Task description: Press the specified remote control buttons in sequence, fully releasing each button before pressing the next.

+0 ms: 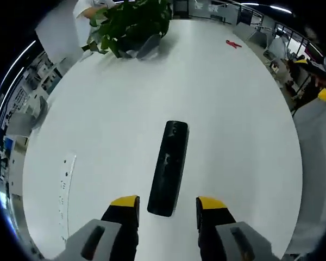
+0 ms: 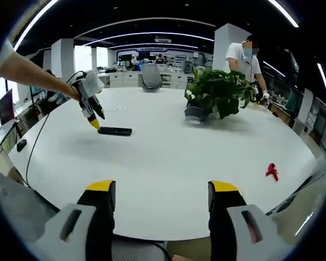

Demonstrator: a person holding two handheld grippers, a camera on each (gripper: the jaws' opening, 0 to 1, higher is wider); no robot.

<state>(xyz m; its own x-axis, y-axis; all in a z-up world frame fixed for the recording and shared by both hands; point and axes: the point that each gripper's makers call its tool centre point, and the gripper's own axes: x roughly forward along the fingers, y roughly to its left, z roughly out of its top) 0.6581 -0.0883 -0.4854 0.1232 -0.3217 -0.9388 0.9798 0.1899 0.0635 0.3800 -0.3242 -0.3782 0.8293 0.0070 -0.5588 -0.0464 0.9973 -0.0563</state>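
Note:
A black remote control (image 1: 169, 167) lies on the white table (image 1: 223, 125), its near end between the yellow tips of my left gripper (image 1: 168, 206), which stands open just above it. In the right gripper view the same remote (image 2: 114, 131) lies far off on the table's left part, with the left gripper (image 2: 92, 120) hanging over its left end, held by a person's arm. My right gripper (image 2: 162, 198) is open and holds nothing, back near the table's front edge.
A potted green plant (image 2: 217, 92) stands at the table's far side. A small red object (image 2: 271, 171) lies to the right. A white remote (image 1: 66, 190) lies left of the black one. A person (image 2: 247, 57) stands behind the plant.

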